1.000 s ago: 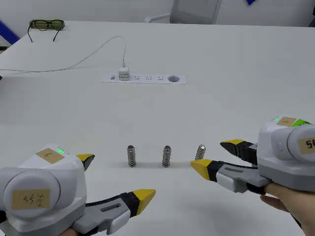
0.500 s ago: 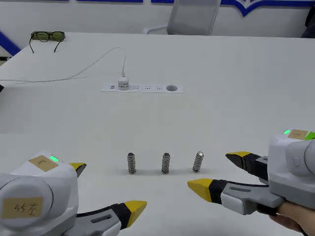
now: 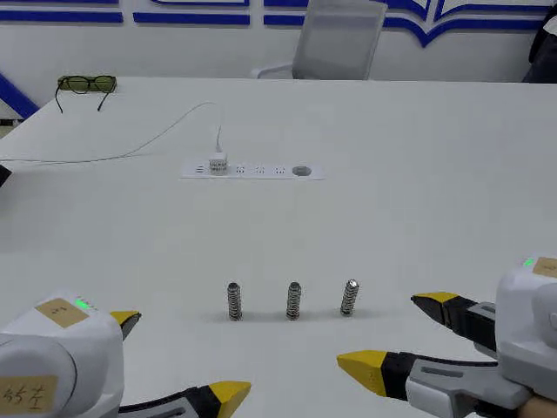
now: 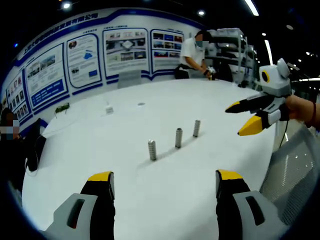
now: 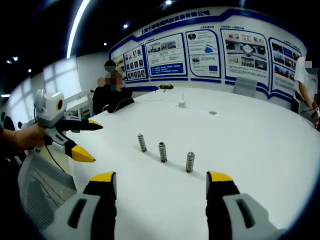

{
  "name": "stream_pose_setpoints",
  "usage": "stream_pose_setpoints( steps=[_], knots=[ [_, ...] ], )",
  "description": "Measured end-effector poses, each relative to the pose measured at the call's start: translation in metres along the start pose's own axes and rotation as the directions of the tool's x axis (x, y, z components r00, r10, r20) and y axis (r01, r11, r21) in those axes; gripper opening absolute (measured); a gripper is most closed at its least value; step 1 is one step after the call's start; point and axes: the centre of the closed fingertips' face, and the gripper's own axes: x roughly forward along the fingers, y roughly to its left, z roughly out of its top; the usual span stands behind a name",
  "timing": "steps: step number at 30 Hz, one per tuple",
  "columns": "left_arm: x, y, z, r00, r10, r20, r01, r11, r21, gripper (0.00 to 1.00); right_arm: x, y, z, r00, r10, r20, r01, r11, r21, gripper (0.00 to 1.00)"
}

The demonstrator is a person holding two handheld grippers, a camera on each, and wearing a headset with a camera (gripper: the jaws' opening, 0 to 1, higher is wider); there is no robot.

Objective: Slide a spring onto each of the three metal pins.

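Note:
Three short metal pins stand upright in a row on the white table, each with a spring around it: left (image 3: pixel 233 301), middle (image 3: pixel 293 300), right (image 3: pixel 349 298). My left gripper (image 3: pixel 177 357) is open and holds nothing, near the front edge to the left of the row. Open and bare too, my right gripper (image 3: pixel 396 333) sits just right of the right pin and clear of it. In the left gripper view the pins (image 4: pixel 178 138) stand ahead of the open left gripper (image 4: pixel 165 177), with the right gripper (image 4: pixel 239 119) beyond. In the right gripper view the pins (image 5: pixel 162 152) stand ahead of the right gripper (image 5: pixel 161 177).
A white power strip (image 3: pixel 252 170) with a plugged-in charger and a trailing cable lies mid-table. Glasses (image 3: pixel 84 84) rest at the far left corner. A grey chair (image 3: pixel 335 39) stands behind the table. People sit and stand beyond the table edges.
My right gripper has drawn back from the right pin toward the front edge. The left gripper has dropped lower in the picture. The head camera has tilted up.

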Motion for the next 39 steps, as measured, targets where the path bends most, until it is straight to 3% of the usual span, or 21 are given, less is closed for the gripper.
stream_pose_setpoints(
  steps=[16, 39],
  knots=[
    [-0.012, -0.004, -0.010, 0.9999, 0.007, -0.013, -0.007, 1.000, -0.020, 0.85, -0.014, 0.009, 0.002, 0.9987, -0.006, 0.051, 0.004, 0.999, 0.033, 0.76],
    [-0.014, -0.003, -0.014, 0.9997, 0.013, -0.019, -0.013, 1.000, -0.024, 0.83, -0.016, 0.013, -0.002, 0.9986, -0.014, 0.052, 0.011, 0.999, 0.043, 0.77]
  ],
)
